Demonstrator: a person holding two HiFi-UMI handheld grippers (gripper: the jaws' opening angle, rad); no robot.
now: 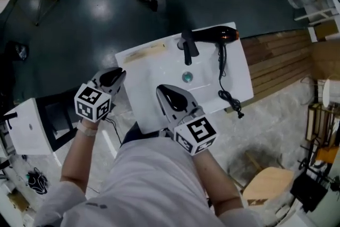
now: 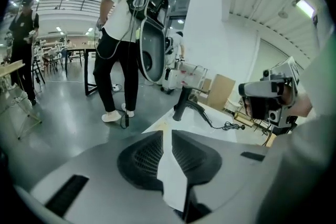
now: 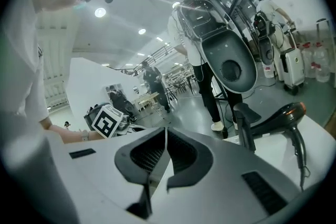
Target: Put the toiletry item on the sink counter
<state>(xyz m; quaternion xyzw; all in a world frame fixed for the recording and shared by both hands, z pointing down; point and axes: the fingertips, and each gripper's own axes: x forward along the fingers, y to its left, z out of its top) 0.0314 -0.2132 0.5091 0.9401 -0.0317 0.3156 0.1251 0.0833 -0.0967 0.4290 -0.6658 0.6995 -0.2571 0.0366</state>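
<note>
Head view, lower middle: the left gripper [image 1: 118, 75] is empty, its jaws slightly apart; the right gripper [image 1: 163, 92] is empty too, its jaws seemingly closed. Beyond them, the hair dryer [image 1: 212, 35] lies on the sink counter [image 1: 240, 82], upper right, beside the faucet [image 1: 187, 45]. Placement looks done; next comes only drawing back.

left half of the sink counter [image 1: 143, 72] wide open, middle basin [image 1: 201, 69] clear too, black faucet [image 1: 187, 46] sticking up top centre, hair dryer [image 1: 212, 36] lying across the upper right, its cord [image 1: 229, 98] snaking down the right side
</note>
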